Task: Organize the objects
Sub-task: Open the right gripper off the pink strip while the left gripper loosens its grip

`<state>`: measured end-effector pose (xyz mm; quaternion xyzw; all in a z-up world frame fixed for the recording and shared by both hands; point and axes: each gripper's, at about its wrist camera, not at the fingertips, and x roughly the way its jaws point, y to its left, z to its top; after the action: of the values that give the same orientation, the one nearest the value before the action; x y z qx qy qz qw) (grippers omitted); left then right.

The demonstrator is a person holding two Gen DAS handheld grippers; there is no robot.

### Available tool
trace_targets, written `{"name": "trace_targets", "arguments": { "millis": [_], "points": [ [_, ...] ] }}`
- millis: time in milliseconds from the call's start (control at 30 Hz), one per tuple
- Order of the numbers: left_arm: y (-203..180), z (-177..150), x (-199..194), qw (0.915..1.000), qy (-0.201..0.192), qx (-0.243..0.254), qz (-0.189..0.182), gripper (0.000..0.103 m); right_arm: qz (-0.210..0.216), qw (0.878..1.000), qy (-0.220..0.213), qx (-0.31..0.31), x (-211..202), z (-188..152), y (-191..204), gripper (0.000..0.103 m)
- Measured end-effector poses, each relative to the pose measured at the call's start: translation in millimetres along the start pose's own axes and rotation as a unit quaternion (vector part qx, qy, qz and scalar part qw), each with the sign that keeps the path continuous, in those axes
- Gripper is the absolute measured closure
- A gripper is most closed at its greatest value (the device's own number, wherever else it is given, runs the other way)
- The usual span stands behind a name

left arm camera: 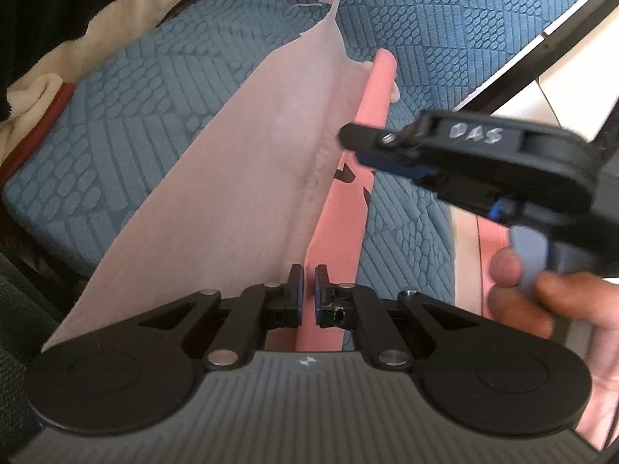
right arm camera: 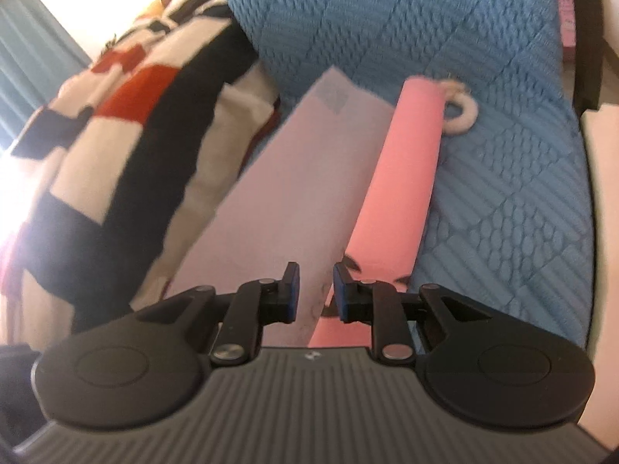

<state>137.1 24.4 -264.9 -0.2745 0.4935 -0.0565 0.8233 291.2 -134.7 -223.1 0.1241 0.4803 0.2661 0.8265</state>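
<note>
Your left tool (left arm camera: 308, 290) is clenched on a pink bag's (left arm camera: 340, 228) pale lining (left arm camera: 232, 178); your right tool (right arm camera: 315, 294) straddles its edge, released.

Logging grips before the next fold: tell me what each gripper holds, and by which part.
The left gripper is shut on the pink cloth, at its near edge. The right gripper straddles that cloth's edge; jaws apart, holding nothing.

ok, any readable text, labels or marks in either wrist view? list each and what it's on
"DAS": handwritten in white on the black body of the right gripper, seen in the left wrist view; slightly blurred, so the first letter is uncertain.
Black printed marks on the pink cloth: partly hidden by the folds, not readable as text.
Small white logo on the left gripper housing: a symbol, no letters.
Nothing else legible.
</note>
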Motion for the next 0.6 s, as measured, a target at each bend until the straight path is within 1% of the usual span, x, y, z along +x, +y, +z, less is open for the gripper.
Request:
{"name": "trace_targets", "arguments": {
  "millis": [200, 300, 400, 433, 533, 600],
  "points": [
    [-1, 1, -2, 1.0000, -0.002, -0.004, -0.003, 0.096, -0.006, 1.000, 0.026, -0.002, 17, -1, -1, 0.083],
    [-1, 3, -6, 0.9999, -0.010, 0.000, -0.003, 0.096, -0.012, 0.999, 0.029, -0.004, 20, -2, -1, 0.086],
    [-3, 4, -12, 0.9997, -0.023, 0.005, -0.008, 0.096, -0.011, 0.999, 0.030, 0.001, 20, -2, -2, 0.087],
    [-4, 4, -14, 0.9995, -0.029, 0.009, -0.006, 0.096, -0.011, 0.999, 0.030, 0.003, 20, -2, -3, 0.087],
    [-13, 5, -22, 0.9978, -0.049, 0.045, 0.009, 0.096, -0.009, 1.000, 0.029, 0.005, 20, -2, -4, 0.087],
    [-17, 7, -25, 0.9967, -0.055, 0.059, 0.002, 0.096, -0.006, 1.000, 0.029, 0.009, 20, -3, -6, 0.087]
  ]
}}
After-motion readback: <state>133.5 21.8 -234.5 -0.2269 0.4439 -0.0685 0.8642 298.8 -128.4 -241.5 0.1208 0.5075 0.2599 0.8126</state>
